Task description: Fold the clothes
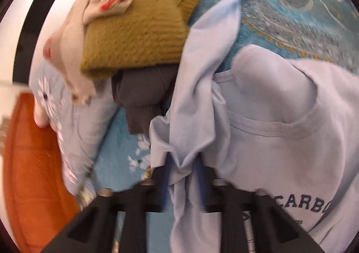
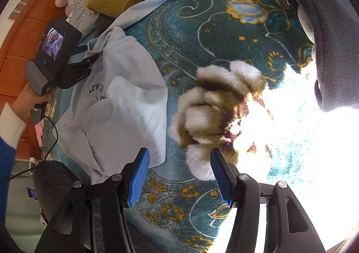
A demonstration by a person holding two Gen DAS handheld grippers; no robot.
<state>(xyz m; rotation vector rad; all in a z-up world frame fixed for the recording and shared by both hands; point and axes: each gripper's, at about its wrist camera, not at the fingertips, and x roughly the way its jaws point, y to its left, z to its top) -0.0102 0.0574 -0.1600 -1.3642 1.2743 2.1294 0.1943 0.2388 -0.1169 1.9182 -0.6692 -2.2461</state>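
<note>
The left gripper (image 1: 187,164) has its fingers pressed together on a bunched fold of the pale blue shirt (image 1: 280,122), with cloth gathered tight between the blue pads and a strip of it hanging below them. The right wrist view shows this gripper (image 2: 89,60) at the shirt's upper left edge, carried by a hand (image 2: 24,104) in a white cuff and blue sleeve.

The shirt (image 2: 125,104) lies partly folded on a teal patterned rug (image 2: 202,35), dark lettering showing on its front. One sleeve stretches away up toward a pile of clothes (image 1: 139,35): a mustard knit on top, a floral cloth draped over it, something dark grey beneath. The pile sits just beyond the shirt, touching the sleeve.

The right gripper (image 2: 179,174) hovers over the rug with its fingers (image 2: 139,176) spread wide and nothing between them. The shirt's lower edge lies just beside its left finger. Past its right finger sits a fluffy brown and white thing (image 2: 213,104), partly washed out by bright sunlight. A dark fleece (image 2: 318,24) lies at the top right.
</note>
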